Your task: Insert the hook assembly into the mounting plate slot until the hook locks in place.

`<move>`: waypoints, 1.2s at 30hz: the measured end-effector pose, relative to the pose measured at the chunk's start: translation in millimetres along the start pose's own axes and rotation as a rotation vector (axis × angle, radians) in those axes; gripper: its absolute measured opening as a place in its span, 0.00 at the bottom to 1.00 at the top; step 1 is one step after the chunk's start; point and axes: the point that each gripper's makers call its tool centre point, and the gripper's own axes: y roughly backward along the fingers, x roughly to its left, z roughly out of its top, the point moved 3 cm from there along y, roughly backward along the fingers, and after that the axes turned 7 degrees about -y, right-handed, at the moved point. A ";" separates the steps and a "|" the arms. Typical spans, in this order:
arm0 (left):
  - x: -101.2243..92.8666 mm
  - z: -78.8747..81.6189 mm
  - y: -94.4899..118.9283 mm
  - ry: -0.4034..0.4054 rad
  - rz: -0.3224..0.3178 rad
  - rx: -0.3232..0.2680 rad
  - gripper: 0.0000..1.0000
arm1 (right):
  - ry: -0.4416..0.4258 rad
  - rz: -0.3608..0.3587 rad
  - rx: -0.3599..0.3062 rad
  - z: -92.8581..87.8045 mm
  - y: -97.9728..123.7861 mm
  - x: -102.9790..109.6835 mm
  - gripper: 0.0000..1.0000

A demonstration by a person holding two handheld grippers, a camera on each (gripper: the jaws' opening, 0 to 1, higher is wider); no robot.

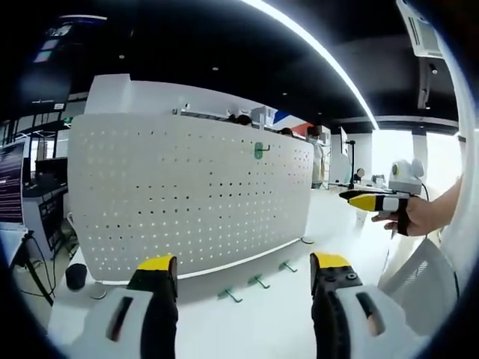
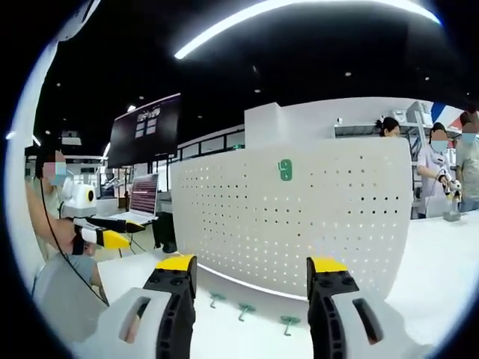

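A white counter (image 1: 329,224) carries an upright white pegboard panel (image 1: 187,194) in an office-like room with a dark ceiling and a long curved ceiling light (image 1: 322,52).

In the left gripper view, the left tool (image 1: 243,273) rises from the bottom edge with its yellow-tipped jaws spread wide and nothing between them. It sits back from the panel, not touching it. One green hook (image 1: 259,149) is mounted high on the panel, toward its right side. Three more green hooks (image 1: 258,282) lie in a row on the counter just in front of the panel's lower edge, between the two jaws as seen from here. At the right, a person's hand (image 1: 419,215) holds the right tool (image 1: 370,200) well apart from the panel; whether its jaws are open cannot be told from this angle. A monitor (image 1: 10,183) stands at the far left.

In the right gripper view, the right tool (image 2: 251,278) shows its jaws wide apart and empty. The mounted hook (image 2: 285,170) sits near the top of the panel (image 2: 314,217), and the three loose hooks (image 2: 247,310) lie on the counter (image 2: 441,262) at its foot. At the left, a person holds the left tool (image 2: 120,232), seen from the side, beside a laptop (image 2: 142,198). People stand in the background at the right.
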 end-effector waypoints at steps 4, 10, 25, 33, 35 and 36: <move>-1.4 -0.5 1.5 -0.003 -0.002 0.003 0.75 | -0.014 -0.015 -0.001 -2.4 5.7 -2.2 0.58; -2.5 -2.9 2.8 -0.002 -0.004 0.010 0.75 | -0.021 -0.023 0.000 -5.4 9.8 -3.4 0.58; -3.6 -2.7 3.3 0.001 -0.002 0.018 0.75 | -0.040 -0.045 -0.005 -8.0 13.2 -7.7 0.57; -5.0 -6.4 0.3 -0.020 -0.022 0.039 0.75 | -0.044 -0.044 -0.003 -9.4 14.2 -7.3 0.56; -6.4 -10.3 -2.0 -0.027 -0.036 0.058 0.76 | -0.041 -0.045 0.000 -9.6 14.4 -7.1 0.56; -6.7 -11.9 -2.7 -0.028 -0.042 0.065 0.76 | -0.040 -0.045 0.000 -10.4 14.6 -7.9 0.56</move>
